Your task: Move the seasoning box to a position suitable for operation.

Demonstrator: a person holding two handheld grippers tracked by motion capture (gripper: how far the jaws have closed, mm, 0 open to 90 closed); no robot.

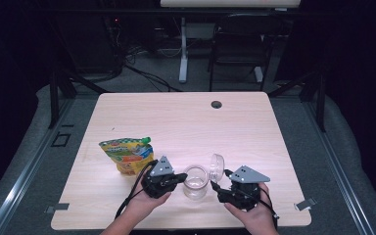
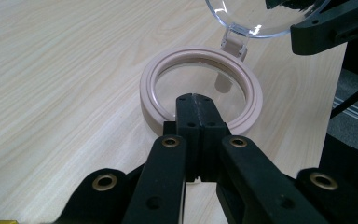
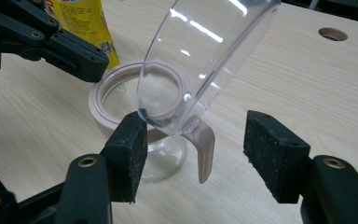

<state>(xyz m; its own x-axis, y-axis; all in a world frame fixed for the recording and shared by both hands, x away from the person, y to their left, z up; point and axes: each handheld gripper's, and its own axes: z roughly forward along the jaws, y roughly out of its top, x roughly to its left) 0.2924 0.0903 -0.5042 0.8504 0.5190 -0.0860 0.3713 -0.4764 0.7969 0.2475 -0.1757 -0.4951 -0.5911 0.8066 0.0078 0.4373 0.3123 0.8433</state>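
Jar (image 1: 196, 182): a clear glass jar with a pale pinkish-beige rim ring, standing upright near the front edge of the table (image 1: 186, 122), between the two grippers.
Lid (image 1: 217, 167): a clear domed lid, hinged at the rim and swung up, standing tilted open above the jar's right side.
Left gripper (image 1: 180, 178): held in the person's left hand just left of the jar; in the left gripper view its fingers (image 2: 196, 116) are pressed together at the near edge of the rim ring (image 2: 200, 88); whether the rim is pinched between them cannot be told.
Right gripper (image 1: 217, 188): held in the right hand just right of the jar; in the right gripper view its fingers (image 3: 129, 149) are spread wide, with the lid's lower edge and beige hinge tab (image 3: 204, 149) between them, the left pad next to the lid's edge.
Pouch (image 1: 127, 154): a yellow snack pouch with a green cap, lying flat left of the jar, behind the left gripper.
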